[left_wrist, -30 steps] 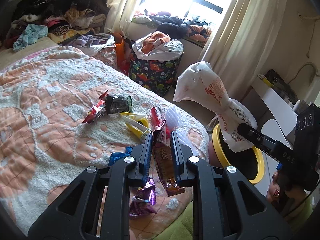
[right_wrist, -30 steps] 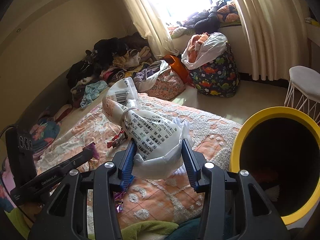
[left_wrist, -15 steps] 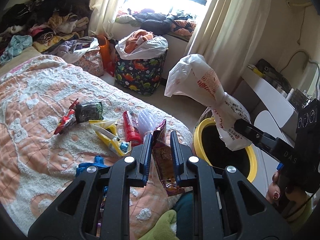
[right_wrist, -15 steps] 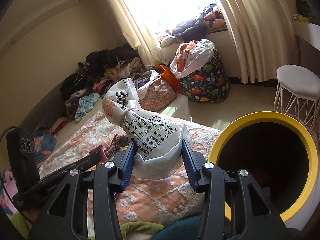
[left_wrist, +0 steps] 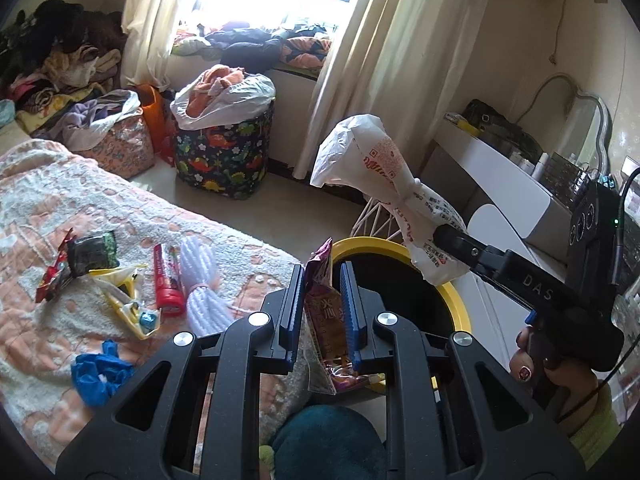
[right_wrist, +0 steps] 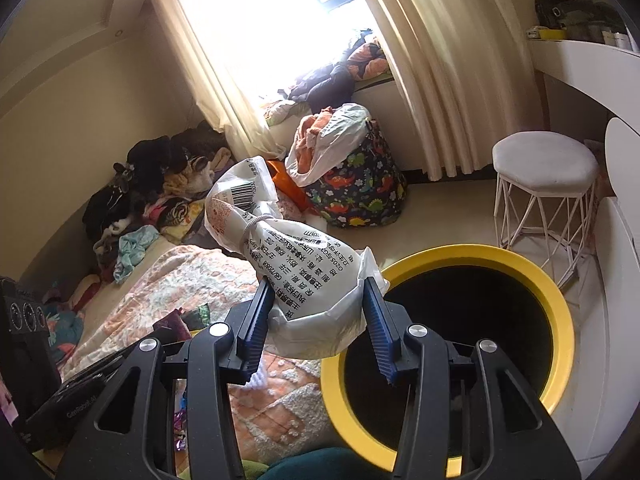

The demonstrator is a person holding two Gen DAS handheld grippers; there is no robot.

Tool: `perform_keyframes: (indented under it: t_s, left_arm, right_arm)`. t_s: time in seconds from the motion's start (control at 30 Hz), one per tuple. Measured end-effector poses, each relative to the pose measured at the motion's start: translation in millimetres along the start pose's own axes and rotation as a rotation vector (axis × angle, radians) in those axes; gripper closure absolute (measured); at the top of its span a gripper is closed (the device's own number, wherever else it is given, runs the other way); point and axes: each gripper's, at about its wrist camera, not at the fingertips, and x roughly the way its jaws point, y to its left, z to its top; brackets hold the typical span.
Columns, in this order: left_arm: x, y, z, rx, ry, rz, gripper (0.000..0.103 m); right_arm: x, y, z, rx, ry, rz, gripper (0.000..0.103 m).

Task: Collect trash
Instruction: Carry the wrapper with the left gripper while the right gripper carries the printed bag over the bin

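My left gripper [left_wrist: 320, 280] is shut on a purple snack wrapper [left_wrist: 324, 320], held near the rim of the yellow-rimmed black bin [left_wrist: 452, 300]. My right gripper [right_wrist: 316, 292] is shut on a tied white plastic bag with printed text [right_wrist: 304, 272], at the left rim of the bin [right_wrist: 460, 252]; the bag also shows in the left wrist view [left_wrist: 384, 184], above the bin. More trash lies on the bed: a red tube [left_wrist: 168, 280], a yellow wrapper [left_wrist: 124, 300], a dark green packet [left_wrist: 94, 252], a blue wrapper [left_wrist: 100, 372].
The bed has a peach and white blanket [left_wrist: 40, 200]. A dinosaur-print hamper [left_wrist: 224, 160] full of clothes stands by the window. A white stool [right_wrist: 544, 184] and white desk [left_wrist: 500, 184] are near the bin. Clothes are piled at the bed's far side [right_wrist: 140, 192].
Both grippers have moved right, from over the bed toward the bin, with their loads still held. The bin is now nearer and more central in both views.
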Motion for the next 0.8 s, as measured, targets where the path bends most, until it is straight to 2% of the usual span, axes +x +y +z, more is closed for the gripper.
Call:
perform_keyframes:
  t_s: [0.37,0.8]
  left_arm:
    - [27,-38,2,0.063,0.018,-0.031,0.09]
    - [60,-50,-4,0.079,0.068,-0.043,0.09]
  right_arm:
    - [-7,-54,7,0.117,-0.03,-0.049,0.06]
    - [-3,-88,3,0.189,0.012,-0.134,0.06]
